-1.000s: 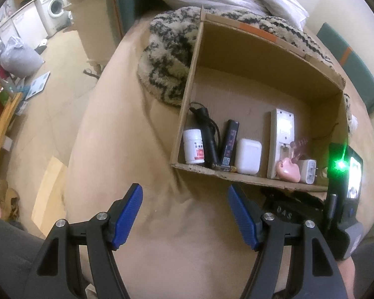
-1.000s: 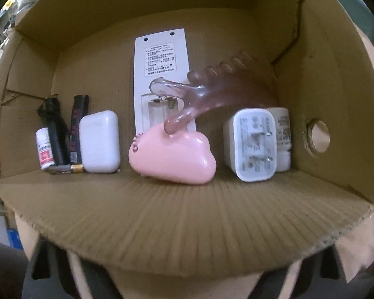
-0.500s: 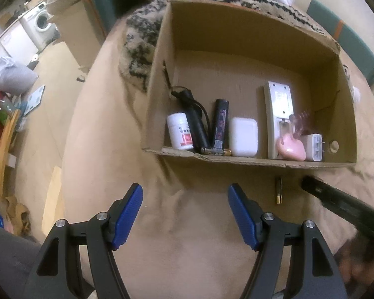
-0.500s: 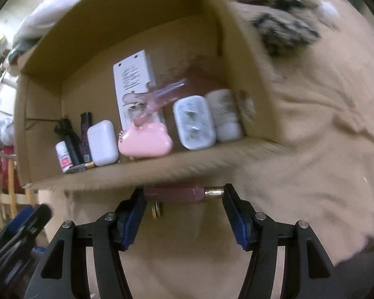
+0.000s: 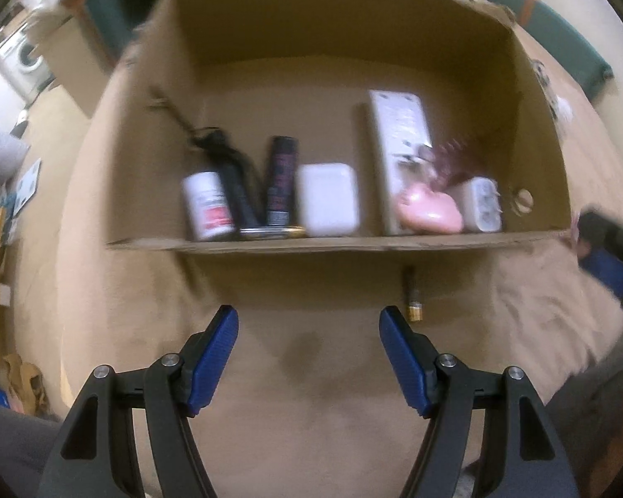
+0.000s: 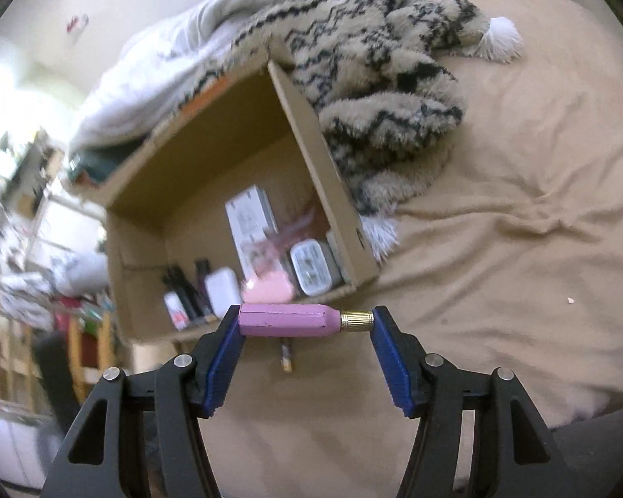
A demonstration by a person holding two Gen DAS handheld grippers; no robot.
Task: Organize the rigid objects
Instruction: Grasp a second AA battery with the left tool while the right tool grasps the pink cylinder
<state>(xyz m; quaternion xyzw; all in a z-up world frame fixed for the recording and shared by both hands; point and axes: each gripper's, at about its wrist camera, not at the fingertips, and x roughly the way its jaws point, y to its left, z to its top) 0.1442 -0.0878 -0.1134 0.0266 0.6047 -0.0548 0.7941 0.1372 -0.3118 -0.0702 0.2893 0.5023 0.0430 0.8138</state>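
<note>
Pink cylinder lifted clear, pinched end to end in my right gripper.

A second ago my right claw was pushed deep into the cardboard box with nothing between its pads; now it has pulled back over the tan bedsheet and clamps the pink piece by its flat end and its brass tip. My left gripper has moved closer to the box front, its jaws wide apart and holding nothing. A small battery lies on the sheet just outside the front wall, near the left claw's right finger. I judge the pink piece goes into the row next, then the battery is the left claw's pickup.
</note>
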